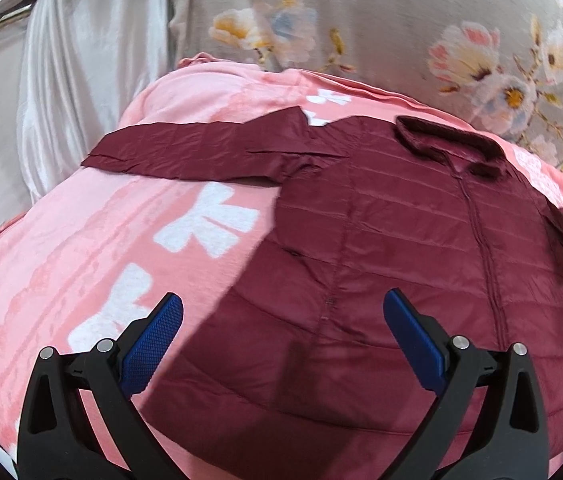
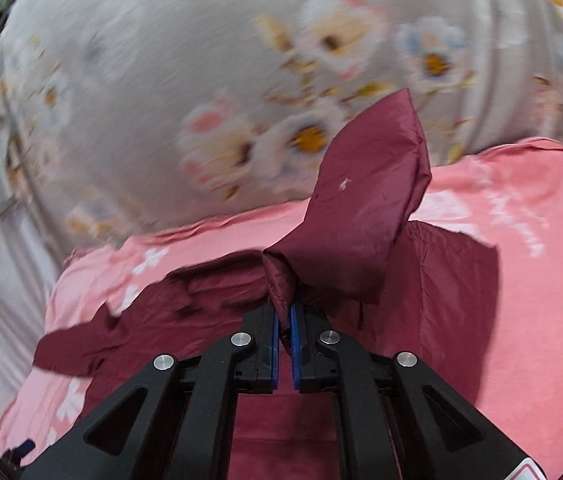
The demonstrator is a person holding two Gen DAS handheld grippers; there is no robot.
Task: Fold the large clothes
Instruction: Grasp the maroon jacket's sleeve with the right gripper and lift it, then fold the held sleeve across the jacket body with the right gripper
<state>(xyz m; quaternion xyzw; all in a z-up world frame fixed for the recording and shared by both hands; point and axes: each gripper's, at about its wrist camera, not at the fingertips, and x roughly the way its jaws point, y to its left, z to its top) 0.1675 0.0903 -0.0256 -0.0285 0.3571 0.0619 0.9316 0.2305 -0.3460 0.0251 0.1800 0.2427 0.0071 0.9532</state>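
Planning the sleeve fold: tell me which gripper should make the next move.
Right. The right gripper is already shut on the jacket's lifted sleeve, ready to lay it across the jacket. The left gripper hangs open above the hem, holding nothing.

My left gripper (image 1: pixel 283 334) hangs with jaws spread wide, holding nothing; my right gripper (image 2: pixel 284 316) is clamped tight on cloth.

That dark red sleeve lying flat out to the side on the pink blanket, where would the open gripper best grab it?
Probably at the cuff end of the flat sleeve, coming from the outer left side. It lies stretched out on the pink blanket with that end free, so the left gripper, jaws open, could pinch the edge.
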